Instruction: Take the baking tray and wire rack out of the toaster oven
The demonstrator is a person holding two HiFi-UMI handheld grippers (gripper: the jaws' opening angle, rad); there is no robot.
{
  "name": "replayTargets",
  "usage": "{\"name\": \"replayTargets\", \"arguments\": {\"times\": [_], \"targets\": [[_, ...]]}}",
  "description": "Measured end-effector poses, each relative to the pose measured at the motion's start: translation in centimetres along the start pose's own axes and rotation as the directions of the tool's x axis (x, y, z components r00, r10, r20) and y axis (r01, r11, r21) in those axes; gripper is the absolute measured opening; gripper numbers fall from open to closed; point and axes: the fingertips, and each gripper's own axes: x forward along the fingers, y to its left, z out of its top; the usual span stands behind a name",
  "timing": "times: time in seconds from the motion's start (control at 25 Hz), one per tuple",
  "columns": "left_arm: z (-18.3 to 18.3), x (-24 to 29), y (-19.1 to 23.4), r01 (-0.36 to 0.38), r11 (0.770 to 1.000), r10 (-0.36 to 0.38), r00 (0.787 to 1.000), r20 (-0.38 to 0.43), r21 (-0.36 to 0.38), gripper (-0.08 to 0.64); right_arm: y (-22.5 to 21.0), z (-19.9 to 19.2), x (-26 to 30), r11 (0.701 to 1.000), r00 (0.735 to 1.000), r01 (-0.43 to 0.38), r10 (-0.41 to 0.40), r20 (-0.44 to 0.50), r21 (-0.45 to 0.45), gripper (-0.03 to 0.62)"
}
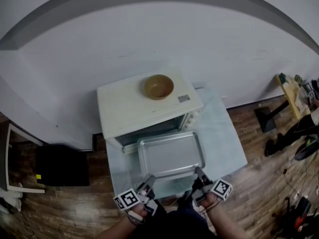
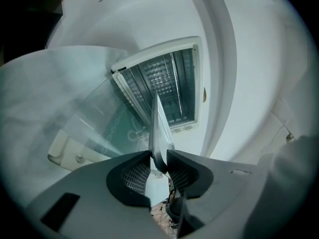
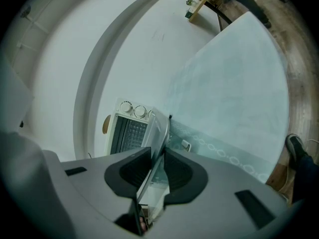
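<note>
The baking tray (image 1: pixel 171 155) is out of the toaster oven (image 1: pixel 134 108), level just in front of its open mouth and above the lowered glass door (image 2: pixel 99 128). It is carried at its two near corners. The left gripper (image 1: pixel 149 179) is clamped on the near left corner and the right gripper (image 1: pixel 198 173) on the near right one.

Only the head view shows the tray's flat, bare metal face. In the left gripper view (image 2: pixel 158 158) the tray (image 2: pixel 158 133) appears edge-on, its rim pinched between the dark pads. This view also looks into the oven cavity (image 2: pixel 164 83), where a grid pattern shows; I cannot tell whether that is the wire rack. The right gripper view (image 3: pixel 157 161) shows the rim (image 3: pixel 158 143) nipped between narrow jaws, and also the oven's two knobs (image 3: pixel 132 109).

A brown bowl (image 1: pixel 159 86) sits on the oven's roof. The oven stands on a pale glass-topped table (image 1: pixel 224 133) against a white wall.
</note>
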Motion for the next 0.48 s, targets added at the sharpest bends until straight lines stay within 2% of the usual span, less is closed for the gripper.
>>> {"name": "replayTargets", "arguments": {"times": [0.08, 0.2, 0.32, 0.48], "targets": [[-1.2, 1.3, -0.6, 0.001, 1.0, -0.001, 1.0, -0.004, -0.003, 0.101, -0.6, 1.7, -0.6, 1.0, 1.0, 0.004, -0.004, 0.008, 0.003, 0.089], [-3.0, 3.5, -1.5, -0.001, 0.999, 0.001, 1.0, -0.018, 0.034, 0.103, -1.6, 4.3, -1.8, 1.0, 1.0, -0.003, 0.003, 0.02, 0.006, 0.087], [-5.5, 5.9, -2.1, 0.003, 1.0, -0.003, 0.999, -0.034, 0.0, 0.104, -3.3, 6.8, -3.0, 1.0, 0.999, 0.006, -0.007, 0.035, 0.02, 0.087], [-8.0, 8.9, -2.8, 0.007, 1.0, -0.006, 0.998, -0.065, 0.027, 0.106, -5.3, 10.1, -4.5, 1.0, 0.998, 0.017, -0.018, 0.06, 0.026, 0.087]]}}
